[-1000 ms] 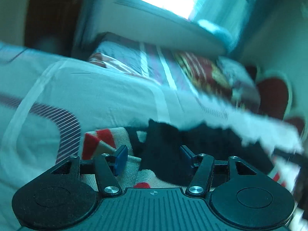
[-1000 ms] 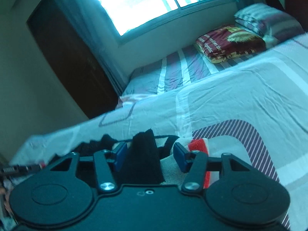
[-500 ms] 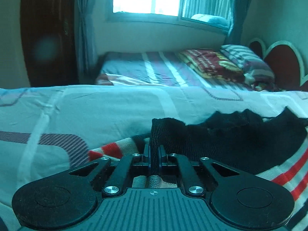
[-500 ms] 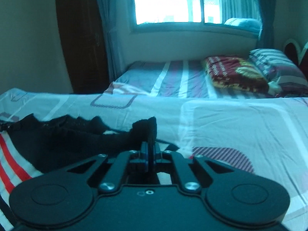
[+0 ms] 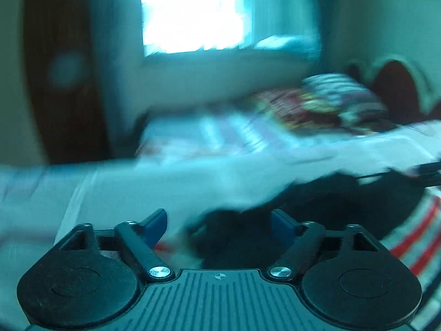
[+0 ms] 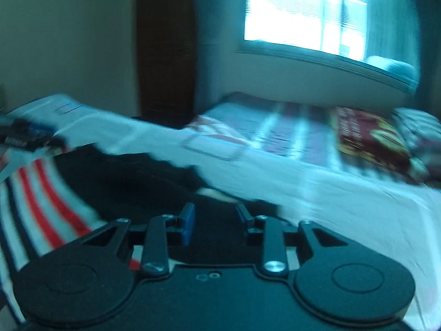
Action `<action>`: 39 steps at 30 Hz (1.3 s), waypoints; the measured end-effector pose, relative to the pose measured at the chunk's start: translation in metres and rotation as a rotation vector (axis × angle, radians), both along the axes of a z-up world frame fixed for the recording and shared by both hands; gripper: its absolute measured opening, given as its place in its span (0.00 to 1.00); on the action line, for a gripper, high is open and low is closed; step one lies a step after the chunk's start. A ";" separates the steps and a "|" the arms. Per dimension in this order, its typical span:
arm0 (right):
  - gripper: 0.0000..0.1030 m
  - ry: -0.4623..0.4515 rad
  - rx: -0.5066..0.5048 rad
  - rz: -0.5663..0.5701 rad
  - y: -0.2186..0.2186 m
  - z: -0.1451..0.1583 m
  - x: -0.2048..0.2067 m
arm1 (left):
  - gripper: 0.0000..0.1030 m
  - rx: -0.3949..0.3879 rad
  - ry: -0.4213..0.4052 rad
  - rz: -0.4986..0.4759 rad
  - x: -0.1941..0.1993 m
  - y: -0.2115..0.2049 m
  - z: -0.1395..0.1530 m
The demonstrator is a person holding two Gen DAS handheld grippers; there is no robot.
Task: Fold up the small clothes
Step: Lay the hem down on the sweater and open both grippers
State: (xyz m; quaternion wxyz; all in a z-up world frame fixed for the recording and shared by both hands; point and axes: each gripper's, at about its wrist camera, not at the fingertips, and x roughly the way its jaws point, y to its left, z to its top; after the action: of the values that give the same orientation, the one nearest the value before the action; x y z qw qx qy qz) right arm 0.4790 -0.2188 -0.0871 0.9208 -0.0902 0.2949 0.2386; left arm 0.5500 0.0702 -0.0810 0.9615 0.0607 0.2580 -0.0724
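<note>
Bedroom, patterned bedsheet [image 5: 165, 182] as work surface, both views motion-blurred. Black garment [image 5: 344, 201] lies on a red-striped cloth [image 6: 41, 201], its near edge between both sets of jaws. Left gripper [image 5: 219, 224] and right gripper [image 6: 215, 224] have just been opening, pads clear of fabric.

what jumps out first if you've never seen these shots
The bright window glares at the top of both views. Below it, a black garment lies on a red-striped cloth on the pale bed sheet. The left gripper and right gripper stand open over the black fabric, their jaws having just been opening.
</note>
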 end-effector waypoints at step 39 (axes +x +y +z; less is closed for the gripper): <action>0.49 0.078 -0.169 0.146 0.039 -0.016 -0.056 | 0.97 -0.005 0.201 -0.036 -0.051 -0.024 -0.039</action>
State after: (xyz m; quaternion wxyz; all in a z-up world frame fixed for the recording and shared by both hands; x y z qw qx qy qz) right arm 0.4234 -0.1797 -0.1027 0.8779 -0.1794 0.3422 0.2827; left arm 0.4993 0.0461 -0.1204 0.9295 0.0557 0.3517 -0.0961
